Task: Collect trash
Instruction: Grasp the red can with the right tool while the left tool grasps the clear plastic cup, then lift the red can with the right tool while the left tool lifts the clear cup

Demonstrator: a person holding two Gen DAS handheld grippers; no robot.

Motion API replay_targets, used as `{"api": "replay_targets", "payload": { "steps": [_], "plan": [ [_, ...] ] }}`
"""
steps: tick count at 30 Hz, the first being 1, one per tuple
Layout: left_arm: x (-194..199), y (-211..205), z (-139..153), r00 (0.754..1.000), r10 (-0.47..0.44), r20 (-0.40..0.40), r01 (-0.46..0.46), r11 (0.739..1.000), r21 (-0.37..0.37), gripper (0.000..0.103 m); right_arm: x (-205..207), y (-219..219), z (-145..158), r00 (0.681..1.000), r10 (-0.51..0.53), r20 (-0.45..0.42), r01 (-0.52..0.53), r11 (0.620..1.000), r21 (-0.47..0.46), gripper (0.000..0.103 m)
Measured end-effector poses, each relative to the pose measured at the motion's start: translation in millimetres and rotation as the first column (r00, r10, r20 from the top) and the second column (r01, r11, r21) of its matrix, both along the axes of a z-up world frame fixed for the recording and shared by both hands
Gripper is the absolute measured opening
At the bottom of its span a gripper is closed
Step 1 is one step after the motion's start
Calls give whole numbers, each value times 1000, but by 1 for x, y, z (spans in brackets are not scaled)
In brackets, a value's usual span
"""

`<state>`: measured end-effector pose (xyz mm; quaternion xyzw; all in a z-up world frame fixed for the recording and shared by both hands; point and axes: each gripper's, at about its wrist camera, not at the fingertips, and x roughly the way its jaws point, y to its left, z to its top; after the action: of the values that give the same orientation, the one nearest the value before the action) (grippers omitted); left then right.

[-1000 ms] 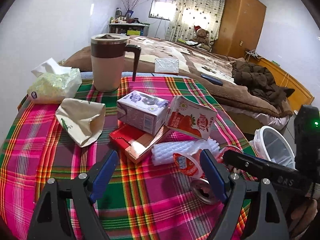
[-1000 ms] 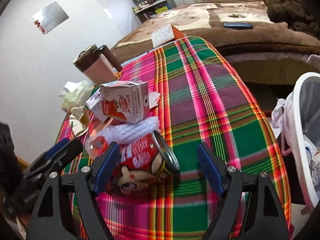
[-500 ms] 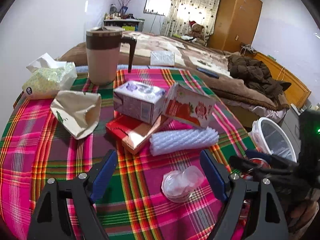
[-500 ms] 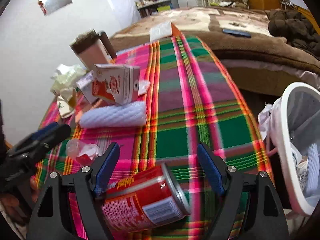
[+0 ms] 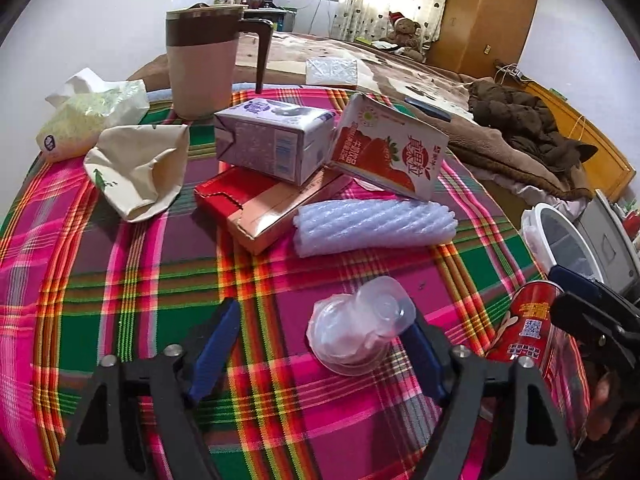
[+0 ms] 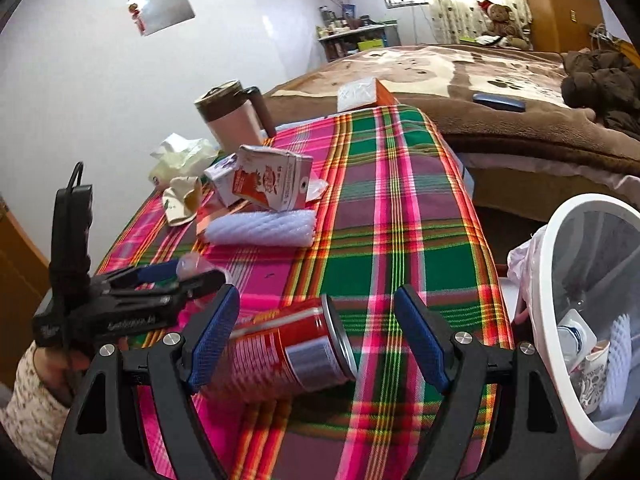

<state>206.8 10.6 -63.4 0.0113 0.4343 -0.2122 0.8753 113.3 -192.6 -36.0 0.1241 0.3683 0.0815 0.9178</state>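
A red drink can (image 6: 292, 356) lies on its side on the plaid tablecloth, between the wide-open jaws of my right gripper (image 6: 318, 344), close to the left finger; it also shows in the left wrist view (image 5: 524, 332). My left gripper (image 5: 320, 352) is open, with a clear plastic cup (image 5: 360, 332) lying against its right finger. Farther back lie a white foam sleeve (image 5: 372, 222), a strawberry milk carton (image 5: 390, 152), a purple carton (image 5: 276, 138), a red flat box (image 5: 256, 204) and a crumpled paper cup (image 5: 140, 168).
A white trash bin (image 6: 580, 312) with trash inside stands off the table's right edge. A tall mug (image 5: 204, 72) and a tissue pack (image 5: 88, 120) sit at the table's far left. A bed (image 6: 480, 92) lies behind the table.
The can has come away from the trash pile toward the table's near right edge with my right gripper around it. The left gripper moved forward to the plastic cup.
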Motion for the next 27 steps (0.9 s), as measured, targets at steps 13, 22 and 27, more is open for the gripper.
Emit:
{"api": "replay_targets", "payload": {
  "steps": [13, 22, 27],
  "plan": [
    [-1, 17, 1, 999, 52, 4, -51, 999, -17, 47, -23, 24, -10, 978, 206, -35, -204, 978, 41, 81],
    [-3, 34, 0, 997, 83, 2, -83, 996, -14, 47, -33, 33, 14, 960, 266, 88, -250, 955, -159, 81],
    [-3, 34, 0, 997, 84, 1, -84, 996, -16, 47, -15, 41, 15, 926, 365, 96, -347, 923, -169, 81]
  ]
}}
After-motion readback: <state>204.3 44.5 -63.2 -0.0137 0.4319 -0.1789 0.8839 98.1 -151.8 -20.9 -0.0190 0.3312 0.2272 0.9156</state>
